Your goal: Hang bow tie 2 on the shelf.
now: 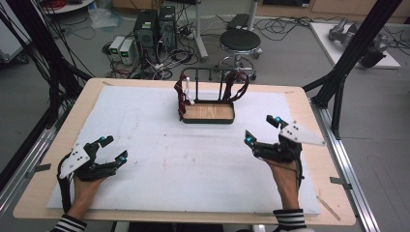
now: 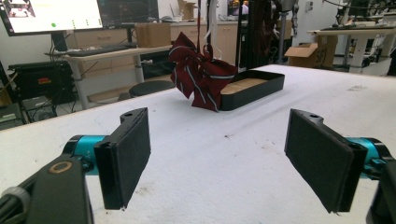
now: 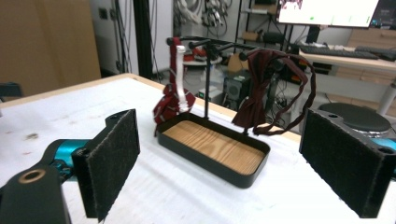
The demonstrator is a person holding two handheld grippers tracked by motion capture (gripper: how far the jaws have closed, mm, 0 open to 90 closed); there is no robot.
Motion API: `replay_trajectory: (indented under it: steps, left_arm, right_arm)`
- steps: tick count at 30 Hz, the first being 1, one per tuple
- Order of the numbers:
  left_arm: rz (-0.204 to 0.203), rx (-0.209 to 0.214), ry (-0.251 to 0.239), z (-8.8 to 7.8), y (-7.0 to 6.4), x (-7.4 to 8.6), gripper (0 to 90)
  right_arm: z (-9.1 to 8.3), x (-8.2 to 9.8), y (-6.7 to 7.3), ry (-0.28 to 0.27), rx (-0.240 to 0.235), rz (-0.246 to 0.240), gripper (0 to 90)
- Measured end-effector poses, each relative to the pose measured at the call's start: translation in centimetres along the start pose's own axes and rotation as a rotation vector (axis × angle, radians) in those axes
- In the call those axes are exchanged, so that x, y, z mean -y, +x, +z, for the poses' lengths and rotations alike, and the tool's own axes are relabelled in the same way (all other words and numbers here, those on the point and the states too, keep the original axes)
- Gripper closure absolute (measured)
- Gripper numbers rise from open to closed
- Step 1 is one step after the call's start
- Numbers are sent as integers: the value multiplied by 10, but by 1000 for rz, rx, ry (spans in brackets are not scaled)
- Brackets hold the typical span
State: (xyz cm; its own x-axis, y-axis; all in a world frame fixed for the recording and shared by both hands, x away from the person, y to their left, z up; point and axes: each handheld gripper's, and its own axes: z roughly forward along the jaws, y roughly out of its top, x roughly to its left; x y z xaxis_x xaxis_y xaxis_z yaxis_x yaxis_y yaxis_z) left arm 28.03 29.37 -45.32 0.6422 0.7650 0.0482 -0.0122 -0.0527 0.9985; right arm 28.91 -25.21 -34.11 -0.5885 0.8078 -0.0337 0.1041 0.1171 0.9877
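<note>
A black rack with a wooden tray base (image 1: 208, 121) stands at the far middle of the white mat. A red striped bow tie (image 1: 183, 99) hangs from its left arm and a dark maroon bow tie (image 1: 238, 84) from its right arm. My left gripper (image 1: 115, 148) rests low at the near left, open with nothing between its pads; its own view looks across the mat at the striped bow tie (image 2: 201, 77) and the tray (image 2: 254, 88). My right gripper (image 1: 262, 129) hovers at the right, open and empty, facing the tray (image 3: 210, 170), the striped bow tie (image 3: 170, 105) and the maroon bow tie (image 3: 254, 93).
The white mat (image 1: 159, 164) covers most of a wooden table (image 1: 82, 104). Beyond the far edge stand a black stool (image 1: 240, 41) and computer towers (image 1: 154, 26) with cables on the floor. Black frame posts (image 1: 338, 82) rise beside the table's right side.
</note>
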Motion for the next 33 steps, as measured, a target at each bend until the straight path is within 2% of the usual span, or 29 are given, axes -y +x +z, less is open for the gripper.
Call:
replay_trajectory:
  steps: [2,5,8,9,11,16,20,25,27,33]
  left_arm:
    - [-3,0,0,0,0,0,228]
    - [-16,-8,-6,-1,0,0,220]
    - [-18,-12,-8,-3,-1,0,218]
    - [-19,-13,-11,-3,-1,0,218]
    - [-14,-15,-8,-3,-2,0,218]
    - [-9,-16,-8,-4,-4,0,218]
    - [-5,-19,-11,-5,-5,0,218]
    - [0,-22,-14,-5,-6,0,218]
    - [0,-22,-13,-5,-6,0,218]
    - [5,-25,-12,-5,-7,0,219]
  right_arm:
    - [-10,14,5,-38,0,-10,114]
    - [-17,37,9,-56,22,-14,113]
    - [-19,58,11,-33,33,15,113]
    - [-19,61,11,-3,31,23,113]
    - [-20,71,13,-45,27,25,113]
    - [-21,88,19,-80,45,31,113]
    - [-17,98,19,-82,41,10,113]
    - [-14,106,15,-80,20,29,113]
    - [-12,108,14,-77,18,14,113]
    - [-13,112,15,-85,8,16,113]
